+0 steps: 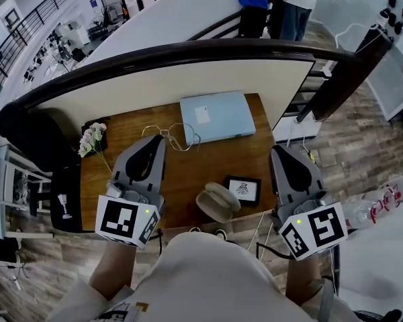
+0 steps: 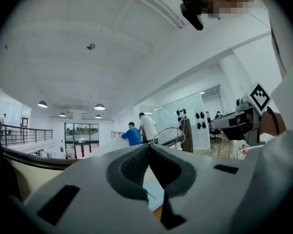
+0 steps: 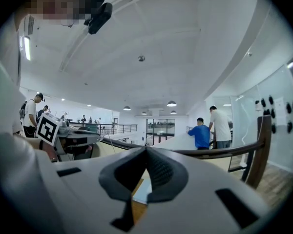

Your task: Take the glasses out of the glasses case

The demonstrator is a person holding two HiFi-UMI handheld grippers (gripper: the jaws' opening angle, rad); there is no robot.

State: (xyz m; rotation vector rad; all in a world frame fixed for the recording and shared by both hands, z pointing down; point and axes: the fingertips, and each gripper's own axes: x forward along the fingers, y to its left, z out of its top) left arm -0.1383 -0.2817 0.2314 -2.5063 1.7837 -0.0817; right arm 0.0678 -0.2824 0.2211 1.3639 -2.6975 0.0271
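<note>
Both closed and empty: left gripper [image 1: 157, 140] at eight o'clock, right gripper [image 1: 277, 149] at four. Glasses [image 1: 170, 137] lie at eleven o'clock from the open glasses case [image 1: 217, 202]; blue box [image 1: 223, 125] label unreadable.

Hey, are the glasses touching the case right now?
Apart. The head view shows bare table between the glasses and the case.

A small wooden table [image 1: 188, 173] stood against a cream partition [image 1: 188, 82] topped by a dark curved rail [image 1: 188, 49]. Grey-brown plank flooring [image 1: 352, 146] lay to its right and a black chair [image 1: 33, 139] to its left. Round ceiling lamps [image 3: 172, 104] lit the white open hall, with tall windows [image 3: 158, 128] at the far end.
</note>
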